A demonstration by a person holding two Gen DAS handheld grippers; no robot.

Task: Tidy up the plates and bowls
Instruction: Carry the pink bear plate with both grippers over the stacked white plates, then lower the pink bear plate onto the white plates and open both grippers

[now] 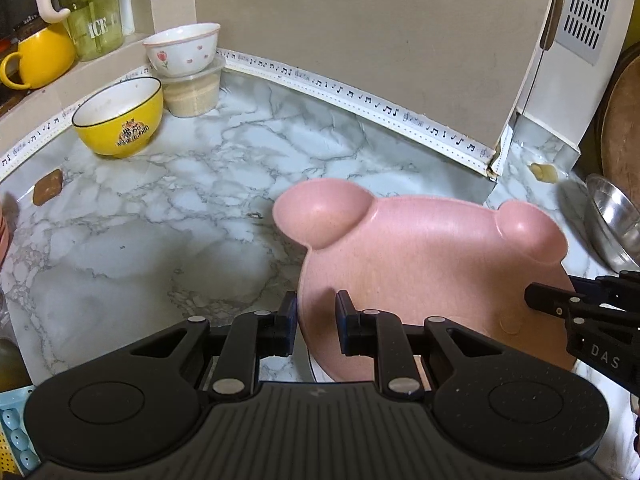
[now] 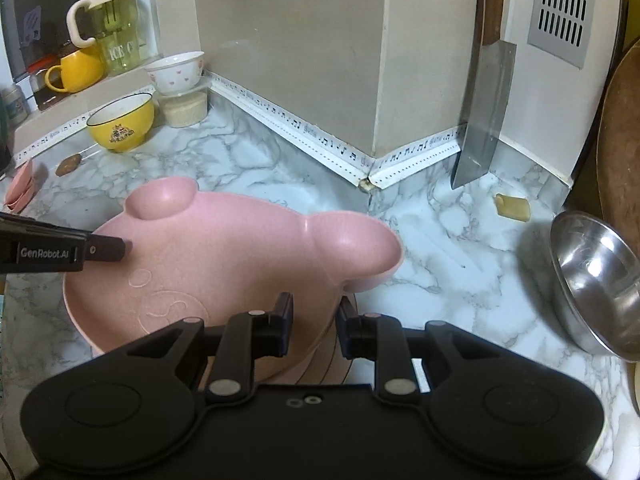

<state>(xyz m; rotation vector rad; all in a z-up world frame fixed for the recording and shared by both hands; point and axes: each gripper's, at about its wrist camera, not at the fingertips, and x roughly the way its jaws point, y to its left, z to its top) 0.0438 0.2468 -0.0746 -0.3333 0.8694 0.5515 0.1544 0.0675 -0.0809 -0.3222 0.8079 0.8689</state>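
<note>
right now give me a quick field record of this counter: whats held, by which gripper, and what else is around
held: pink bear-shaped plate, lifted and tilted over the marble counter
left gripper: shut on the plate's left rim
right gripper: shut on the plate's right rim
back left: yellow bowl; white flowered bowl on a lidded container
right edge: steel bowl
against wall: cleaver
</note>
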